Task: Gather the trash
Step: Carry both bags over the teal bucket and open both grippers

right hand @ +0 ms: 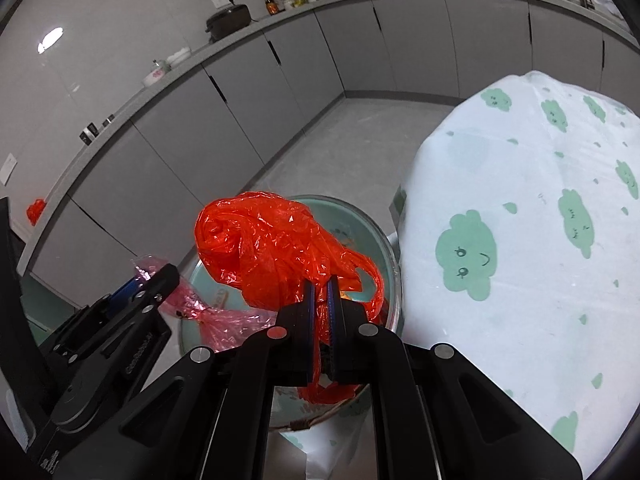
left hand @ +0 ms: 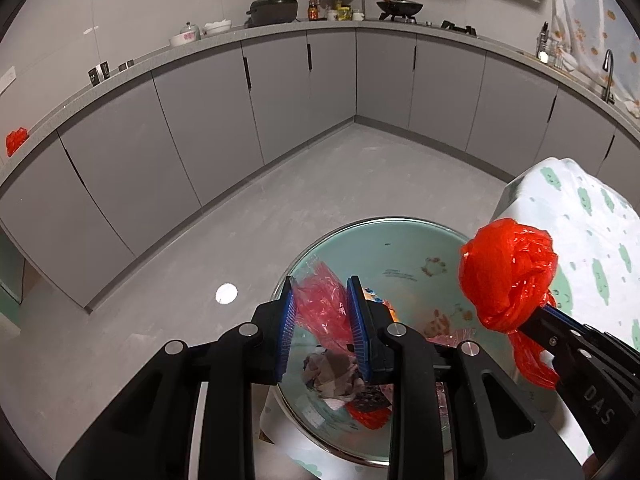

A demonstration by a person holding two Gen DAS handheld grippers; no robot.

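My left gripper is shut on a crumpled pink plastic wrapper and holds it over a round teal bin that has paper and plastic scraps inside. My right gripper is shut on a bunched red plastic bag, also over the bin. The red bag and the right gripper show at the right of the left wrist view. The left gripper with the pink wrapper shows at the left of the right wrist view.
A table under a white cloth with green clouds stands right of the bin. Grey cabinets line the far walls. Another red bag lies on the left counter. A pot and a wok sit on the far counter.
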